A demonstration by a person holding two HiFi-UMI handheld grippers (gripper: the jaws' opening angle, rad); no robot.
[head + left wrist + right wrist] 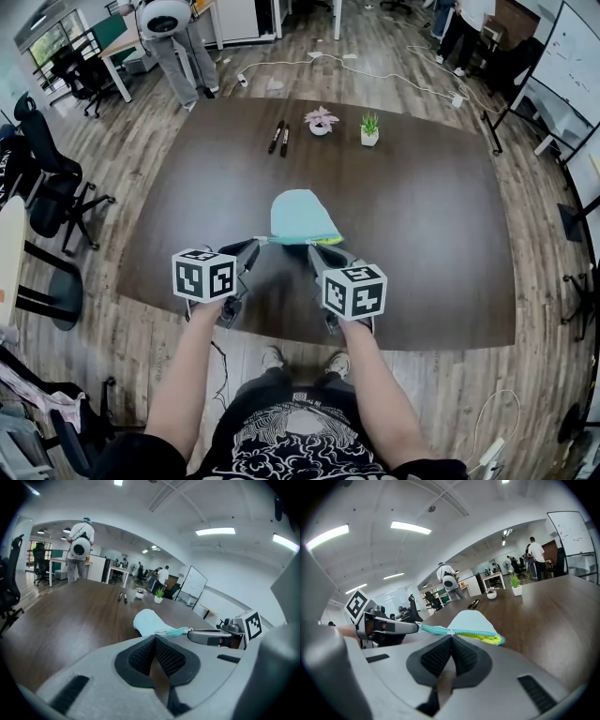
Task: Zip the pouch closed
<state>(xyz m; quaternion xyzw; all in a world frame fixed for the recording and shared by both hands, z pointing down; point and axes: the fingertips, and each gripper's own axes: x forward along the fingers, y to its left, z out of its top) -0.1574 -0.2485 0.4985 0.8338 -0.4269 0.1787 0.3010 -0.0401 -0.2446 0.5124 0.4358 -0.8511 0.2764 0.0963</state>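
The pouch [300,214] sits just ahead of both tips. My left gripper [251,246] pinches its end. My right gripper [315,247], shut tight, seems to hold the zipper pull [449,631]. A fast tug could slip it free or snag the yellow lining [492,639].

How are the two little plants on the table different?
The pink plant has a pink top and a round white pot; the green plant has spiky green leaves and a boxy white pot. The pink plant stands nearer the pens; the green plant stands farther from them. Both are small, upright and in white pots.
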